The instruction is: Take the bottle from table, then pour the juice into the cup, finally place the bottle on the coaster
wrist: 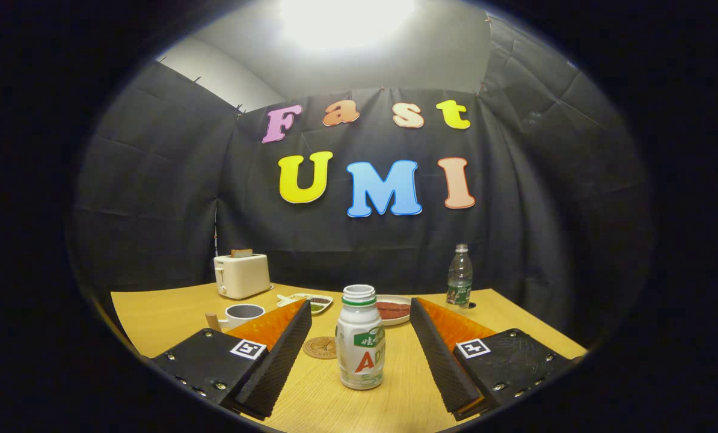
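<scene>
A: White cup (243,314) sits beyond the left finger, coaster (321,347) just left of the bottle (360,340). Bottle is uncapped, upright on the table (154,319).
B: Risk?
A: Off-centre closing tips it; juice spills.
B: Pose?
A: Gripper (359,373) level, low, wide open, bottle between fingers, untouched.

Your gripper (359,316) has its fingers spread wide, and the uncapped bottle (360,338) stands upright on the table (154,313) between them, touching neither. Just left of the bottle lies the coaster (320,347); beyond the left finger sits the cup (242,315). Farther back you have a toaster (241,274), a divided dish (306,300), a plate (393,309) and a water bottle (459,278).
</scene>
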A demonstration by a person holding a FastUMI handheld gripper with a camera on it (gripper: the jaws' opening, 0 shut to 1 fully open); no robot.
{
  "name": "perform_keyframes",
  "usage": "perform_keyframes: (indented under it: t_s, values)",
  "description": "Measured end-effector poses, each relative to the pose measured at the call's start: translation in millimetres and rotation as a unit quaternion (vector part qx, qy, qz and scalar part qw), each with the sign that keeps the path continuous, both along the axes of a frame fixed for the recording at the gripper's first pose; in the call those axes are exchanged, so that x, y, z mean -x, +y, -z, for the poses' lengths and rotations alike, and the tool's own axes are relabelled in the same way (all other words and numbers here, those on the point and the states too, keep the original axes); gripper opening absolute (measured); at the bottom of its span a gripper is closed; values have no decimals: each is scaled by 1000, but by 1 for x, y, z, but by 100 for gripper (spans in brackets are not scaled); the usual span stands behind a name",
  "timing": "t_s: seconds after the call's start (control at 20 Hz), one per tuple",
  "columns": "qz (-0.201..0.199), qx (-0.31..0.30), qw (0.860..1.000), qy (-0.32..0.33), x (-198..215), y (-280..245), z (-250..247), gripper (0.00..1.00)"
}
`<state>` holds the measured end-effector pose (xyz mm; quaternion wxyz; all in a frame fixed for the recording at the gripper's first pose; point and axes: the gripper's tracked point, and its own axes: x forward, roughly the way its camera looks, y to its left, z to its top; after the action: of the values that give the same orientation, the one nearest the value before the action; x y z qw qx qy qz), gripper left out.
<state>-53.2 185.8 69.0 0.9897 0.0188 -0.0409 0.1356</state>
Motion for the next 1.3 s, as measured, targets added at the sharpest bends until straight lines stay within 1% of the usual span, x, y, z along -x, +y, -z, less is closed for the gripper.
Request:
perform_keyframes:
  t_s: [0.3, 0.65, 0.7, 0.75, 0.8, 0.95, 1.0, 1.3]
  values:
    - [8, 9, 999, 48, -40, 9, 40, 99]
    - [24, 14, 996, 90, -74, 13, 69, 99]
    - [30, 11, 995, 92, -78, 12, 70, 93]
    - [38, 12, 995, 95, -79, 12, 68, 79]
    - [47, 19, 994, 101, -78, 11, 70, 79]
    - [48, 49, 993, 94, -74, 16, 66, 74]
    - [49, 58, 993, 92, -76, 15, 66, 70]
    - [72, 110, 989, 63, -74, 14, 55, 70]
